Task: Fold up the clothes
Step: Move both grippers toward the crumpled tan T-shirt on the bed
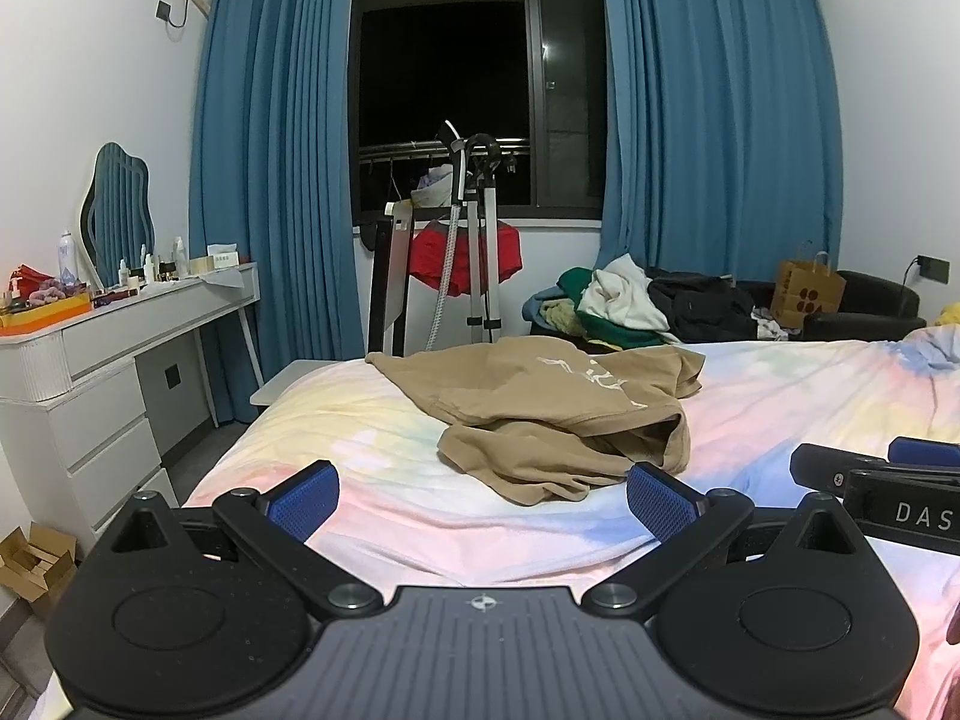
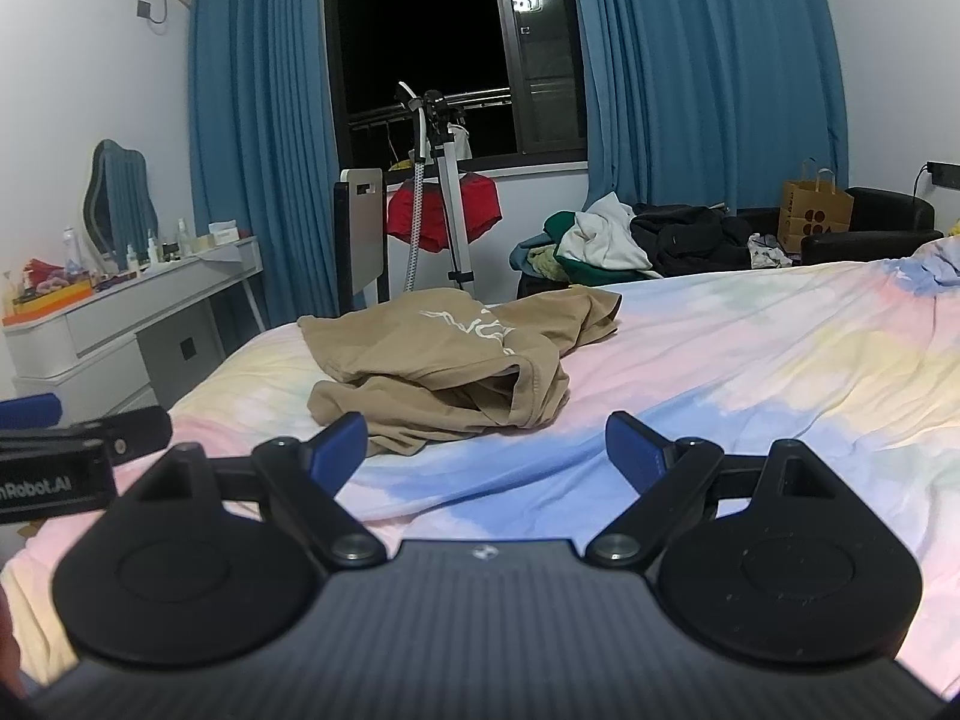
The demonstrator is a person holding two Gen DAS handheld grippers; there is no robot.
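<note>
- Tan cotton top with white printed lettering [image 1: 540,414]: lies crumpled and unfolded on the pastel tie-dye bedsheet [image 1: 780,396], toward the bed's foot end, its open hem facing the cameras.
- Left gripper [image 1: 483,501], black linkage with blue textured pads: jaws spread wide, nothing between them; it hovers over the sheet just short of the top's near edge.
- Right gripper [image 2: 486,450], same build: jaws likewise spread wide and empty, near the top's near edge but apart from it.
- Heap of mixed clothes, green, white and black [image 1: 642,300]: beyond the top, past the far side of the bed.
- Brown paper bag with dark dots [image 1: 807,288]: beside that heap, on a black armchair [image 1: 870,306].
- White dressing table with a wavy mirror [image 1: 120,348]: left of the top, off the bed.
- Blue curtains [image 1: 270,150]: behind the top, flanking a dark window [image 1: 474,90].
</note>
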